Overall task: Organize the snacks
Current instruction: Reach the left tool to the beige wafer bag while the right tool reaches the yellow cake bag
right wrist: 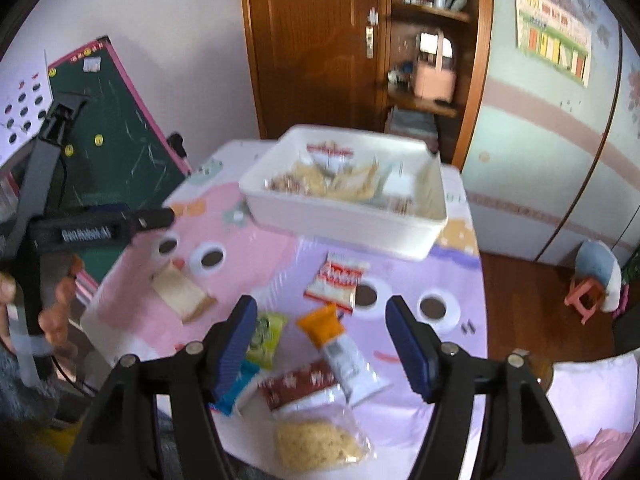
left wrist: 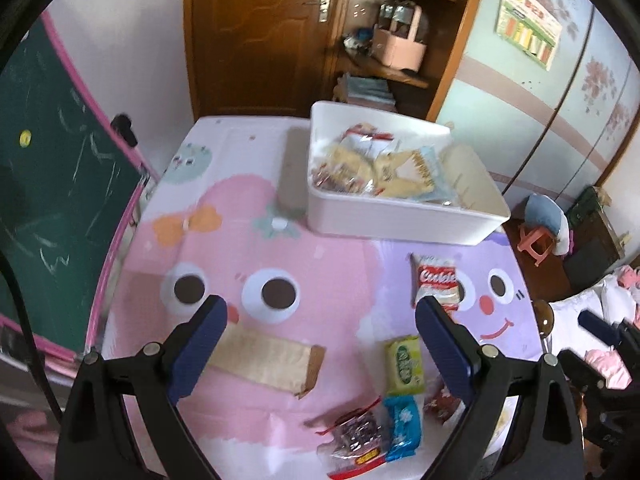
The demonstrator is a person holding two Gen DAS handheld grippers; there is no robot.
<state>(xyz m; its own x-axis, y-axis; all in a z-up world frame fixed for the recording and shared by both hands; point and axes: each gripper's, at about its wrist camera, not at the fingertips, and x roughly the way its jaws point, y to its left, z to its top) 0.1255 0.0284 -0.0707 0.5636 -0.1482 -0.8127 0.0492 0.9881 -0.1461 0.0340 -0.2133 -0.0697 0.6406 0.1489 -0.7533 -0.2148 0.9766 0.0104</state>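
A white bin (left wrist: 400,216) (right wrist: 344,220) with several snack packets in it stands at the far side of the cartoon mat. Loose snacks lie nearer: a red-and-white cookie pack (left wrist: 436,280) (right wrist: 338,280), a green packet (left wrist: 404,362) (right wrist: 264,338), a blue packet (left wrist: 402,428), a dark red packet (left wrist: 356,436) (right wrist: 302,386), an orange-and-white tube (right wrist: 340,350), a clear bag of yellow noodles (right wrist: 316,440) and a beige wafer pack (left wrist: 268,358) (right wrist: 184,290). My left gripper (left wrist: 320,316) is open and empty above the mat. My right gripper (right wrist: 320,314) is open and empty above the tube.
A green chalkboard (left wrist: 52,200) leans at the table's left edge. A wooden door and shelves (left wrist: 384,32) stand behind the table. A small pink stool (right wrist: 588,296) is on the floor at right. The left gripper's body (right wrist: 80,232) shows at left in the right wrist view.
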